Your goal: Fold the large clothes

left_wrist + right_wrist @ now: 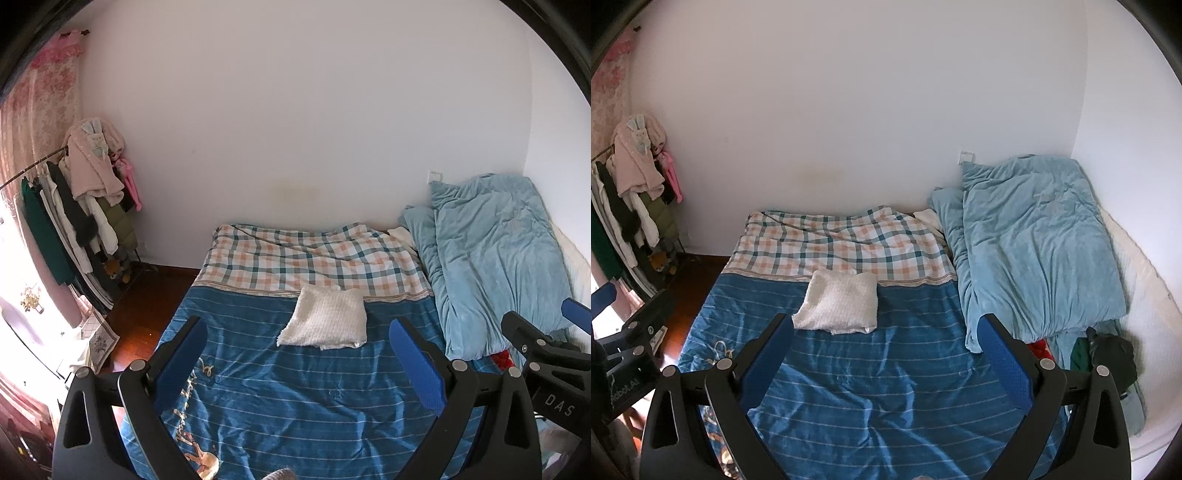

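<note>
Hidden or cut off: the near end of the bed (295,406) runs out under both tools, and a gold script printed on the blue striped cover (886,387) is partly masked by a black finger arm; I cannot read it. A dark bundle (1112,354) and something red (1039,347) lie half under the light blue quilt (1034,240); what they are is unclear.

Legible writing: "DAS" in white on the right gripper (576,310) body, seen at the edge of the left wrist view.

The left gripper (299,354) hovers above the cover, jaws spread wide and empty. The right gripper's jaws are likewise spread, holding nothing.

The folded white garment (327,319) lies flat mid-bed, across the seam between blue cover and checked sheet (314,254), apart from both tools.

Surroundings: a loaded clothes rack (81,210) stands left of the bed by a pink curtain (40,103).
</note>
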The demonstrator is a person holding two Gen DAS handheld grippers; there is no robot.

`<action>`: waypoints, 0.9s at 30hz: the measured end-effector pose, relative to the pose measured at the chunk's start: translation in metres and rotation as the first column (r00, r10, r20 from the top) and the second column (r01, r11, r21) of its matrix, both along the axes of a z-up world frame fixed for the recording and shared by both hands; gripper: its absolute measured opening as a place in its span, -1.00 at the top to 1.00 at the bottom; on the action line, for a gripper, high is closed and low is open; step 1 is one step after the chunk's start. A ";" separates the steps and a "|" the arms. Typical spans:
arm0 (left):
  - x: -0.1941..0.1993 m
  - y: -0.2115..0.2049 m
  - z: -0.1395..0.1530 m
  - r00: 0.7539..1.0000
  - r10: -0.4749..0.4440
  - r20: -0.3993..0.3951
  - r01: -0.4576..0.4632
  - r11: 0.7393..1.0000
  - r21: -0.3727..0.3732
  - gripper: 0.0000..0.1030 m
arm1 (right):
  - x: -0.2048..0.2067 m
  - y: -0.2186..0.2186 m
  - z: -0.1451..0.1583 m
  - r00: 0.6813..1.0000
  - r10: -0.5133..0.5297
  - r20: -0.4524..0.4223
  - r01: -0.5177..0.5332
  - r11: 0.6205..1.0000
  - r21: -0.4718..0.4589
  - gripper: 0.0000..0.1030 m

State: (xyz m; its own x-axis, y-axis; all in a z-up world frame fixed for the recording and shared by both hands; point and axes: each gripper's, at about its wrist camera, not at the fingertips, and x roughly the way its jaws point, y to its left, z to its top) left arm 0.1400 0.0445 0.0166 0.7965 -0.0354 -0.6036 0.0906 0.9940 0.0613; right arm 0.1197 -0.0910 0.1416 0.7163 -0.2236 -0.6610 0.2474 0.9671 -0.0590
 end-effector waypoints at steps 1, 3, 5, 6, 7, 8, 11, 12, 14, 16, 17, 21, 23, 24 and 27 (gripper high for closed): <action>-0.001 0.000 -0.001 1.000 -0.001 0.000 0.001 1.000 -0.001 -0.96 | -0.001 0.000 0.000 1.000 -0.001 0.000 0.001 1.000 -0.001 -0.96; -0.001 0.000 -0.001 1.000 0.000 0.001 0.000 1.000 0.000 -0.96 | -0.002 0.000 0.000 1.000 -0.003 0.002 0.003 1.000 -0.001 -0.96; -0.001 0.000 0.000 1.000 -0.001 0.000 0.001 1.000 -0.001 -0.96 | -0.002 0.000 -0.001 1.000 -0.003 -0.001 0.003 1.000 0.001 -0.96; -0.001 0.001 0.000 1.000 0.000 0.001 0.000 1.000 0.000 -0.96 | -0.003 0.001 0.000 1.000 -0.004 0.000 0.004 1.000 0.002 -0.96; -0.001 0.000 -0.001 1.000 -0.001 0.001 0.001 1.000 0.000 -0.96 | -0.007 0.001 -0.001 1.000 -0.007 0.001 0.007 1.000 0.001 -0.96; -0.001 0.001 0.000 1.000 -0.003 0.000 0.003 1.000 -0.001 -0.96 | -0.010 0.001 -0.001 1.000 -0.008 0.002 0.008 1.000 -0.002 -0.96; -0.001 0.000 0.000 1.000 -0.001 0.002 0.001 1.000 0.000 -0.96 | -0.010 0.001 -0.001 1.000 -0.009 0.003 0.009 1.000 0.003 -0.96; -0.001 0.000 0.000 1.000 0.001 0.002 -0.001 1.000 0.000 -0.96 | -0.011 0.001 -0.001 1.000 -0.009 0.003 0.009 1.000 0.002 -0.96; -0.001 0.000 0.001 1.000 0.005 0.000 -0.005 1.000 -0.002 -0.96 | -0.009 0.002 -0.002 1.000 -0.008 0.002 0.008 1.000 0.001 -0.96; -0.001 0.000 0.001 1.000 0.010 -0.005 -0.010 1.000 -0.004 -0.96 | -0.010 0.001 -0.002 1.000 -0.008 0.002 0.008 1.000 0.001 -0.96; -0.001 0.000 0.001 1.000 0.011 -0.007 -0.011 1.000 -0.004 -0.96 | -0.012 0.001 -0.002 1.000 -0.009 0.002 0.009 1.000 0.000 -0.96; -0.002 -0.001 0.002 1.000 0.014 -0.006 -0.014 1.000 -0.003 -0.96 | -0.011 0.002 -0.002 1.000 -0.010 0.004 0.010 1.000 -0.001 -0.96; -0.002 -0.001 0.002 1.000 0.016 -0.005 -0.016 1.000 -0.004 -0.96 | -0.013 0.002 -0.002 1.000 -0.010 0.005 0.010 1.000 0.002 -0.97; -0.002 -0.001 0.002 1.000 0.016 -0.005 -0.016 1.000 -0.006 -0.96 | -0.012 0.002 -0.002 1.000 -0.010 0.005 0.010 1.000 -0.001 -0.97; -0.002 -0.001 0.001 1.000 0.015 -0.003 -0.015 1.000 -0.005 -0.96 | -0.011 0.002 -0.002 1.000 -0.009 0.005 0.009 1.000 0.003 -0.97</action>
State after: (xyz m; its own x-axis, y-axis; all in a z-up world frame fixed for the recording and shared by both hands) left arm 0.1379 0.0437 0.0175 0.7954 -0.0266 -0.6055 0.0757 0.9956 0.0558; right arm 0.1089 -0.0888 0.1392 0.7174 -0.2285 -0.6582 0.2567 0.9649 -0.0552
